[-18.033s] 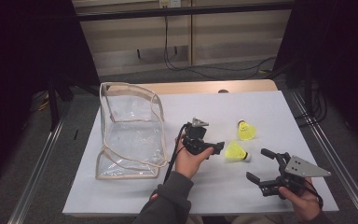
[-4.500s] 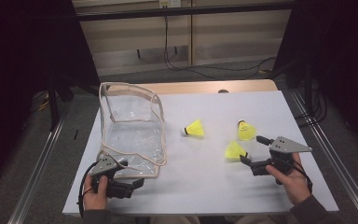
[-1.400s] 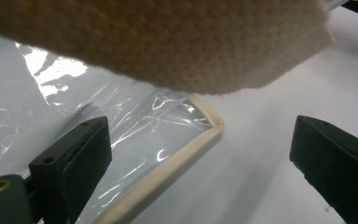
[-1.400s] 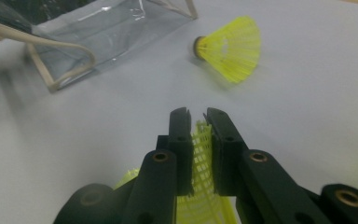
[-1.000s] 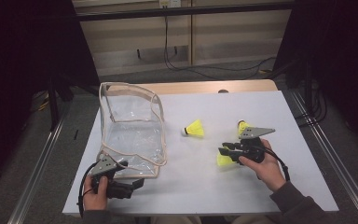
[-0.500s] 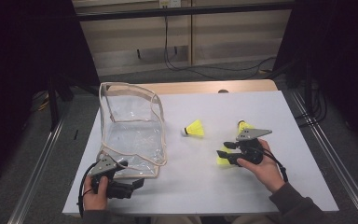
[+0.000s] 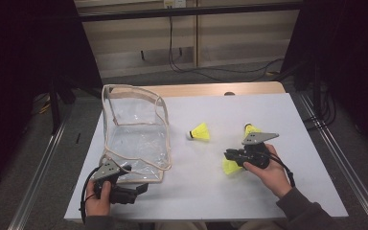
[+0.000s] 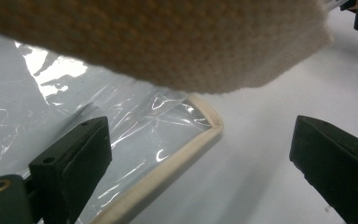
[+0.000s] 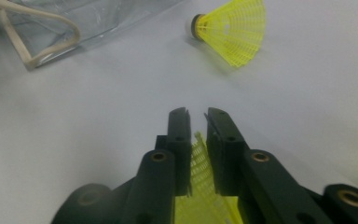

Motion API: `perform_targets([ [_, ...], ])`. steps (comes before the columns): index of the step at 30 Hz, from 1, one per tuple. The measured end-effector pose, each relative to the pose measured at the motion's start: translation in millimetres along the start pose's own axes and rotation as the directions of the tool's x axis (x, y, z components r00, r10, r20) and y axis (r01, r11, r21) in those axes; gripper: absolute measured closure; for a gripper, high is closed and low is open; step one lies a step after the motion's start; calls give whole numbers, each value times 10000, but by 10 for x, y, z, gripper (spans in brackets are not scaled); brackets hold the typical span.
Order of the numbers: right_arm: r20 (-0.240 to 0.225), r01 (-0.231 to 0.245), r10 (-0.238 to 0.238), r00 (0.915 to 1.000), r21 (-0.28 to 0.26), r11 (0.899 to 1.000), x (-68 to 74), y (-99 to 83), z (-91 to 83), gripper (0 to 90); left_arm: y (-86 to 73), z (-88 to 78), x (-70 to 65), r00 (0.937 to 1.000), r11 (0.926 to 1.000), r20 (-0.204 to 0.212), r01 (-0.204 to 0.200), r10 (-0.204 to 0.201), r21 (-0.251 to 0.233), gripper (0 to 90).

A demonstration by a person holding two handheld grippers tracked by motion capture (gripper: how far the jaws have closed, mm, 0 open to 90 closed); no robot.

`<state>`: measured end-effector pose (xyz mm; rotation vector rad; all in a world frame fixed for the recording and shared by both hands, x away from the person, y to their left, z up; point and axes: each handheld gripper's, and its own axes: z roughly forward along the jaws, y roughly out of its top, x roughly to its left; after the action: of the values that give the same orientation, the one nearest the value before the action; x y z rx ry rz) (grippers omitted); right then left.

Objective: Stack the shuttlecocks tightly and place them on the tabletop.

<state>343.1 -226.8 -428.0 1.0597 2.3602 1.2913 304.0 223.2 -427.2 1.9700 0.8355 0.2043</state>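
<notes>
Three yellow shuttlecocks lie on the white table (image 7: 278,201). My right gripper (image 7: 227,155) (image 9: 198,114) is shut on the mesh skirt of the nearest shuttlecock (image 7: 230,166) (image 9: 198,158); its jaws have just been closing on it. A second shuttlecock (image 7: 200,132) (image 9: 235,30) lies on its side mid-table. The third shuttlecock (image 7: 250,128) peeks out behind the right gripper's grey plate. My left gripper (image 7: 141,188) (image 8: 198,135) rests open at the front corner of the clear bag (image 7: 134,129) (image 8: 121,135), one jaw over the plastic, the other over bare table.
The clear bag has beige trim (image 8: 168,42) and stands open at the table's left. Metal rails (image 7: 333,158) run along both sides of the table. Cables (image 7: 187,62) hang behind the far edge.
Since 4.5 s ago my right gripper moved left onto the nearest shuttlecock and has stayed there over the last second. The left gripper has not moved.
</notes>
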Motion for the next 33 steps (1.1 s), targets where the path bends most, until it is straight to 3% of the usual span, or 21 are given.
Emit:
perform_targets([
  [5,-424,-35,11,9991,-557,9984,55,65,-51,837,0,1,-1,10000,10000,-8,11,-11,-3,54],
  [8,-951,-202,136,9954,-695,9974,90,62,-21,797,0,-1,-1,10000,10000,-1,9,-9,1,54],
  [11,-671,38,-63,9977,-374,9993,92,43,6,733,0,0,-2,10000,10000,-8,5,-5,2,54],
  [21,229,-68,81,9997,-543,9985,-58,29,-132,589,-1,3,4,10000,10000,13,-12,12,-33,54],
  [26,266,-134,148,9995,-497,9987,-86,17,-163,585,1,5,5,10000,10000,4,-5,5,-14,54],
  [33,392,-19,30,9992,-294,9996,-90,15,-186,647,2,4,5,10000,10000,4,5,-5,-21,54],
])
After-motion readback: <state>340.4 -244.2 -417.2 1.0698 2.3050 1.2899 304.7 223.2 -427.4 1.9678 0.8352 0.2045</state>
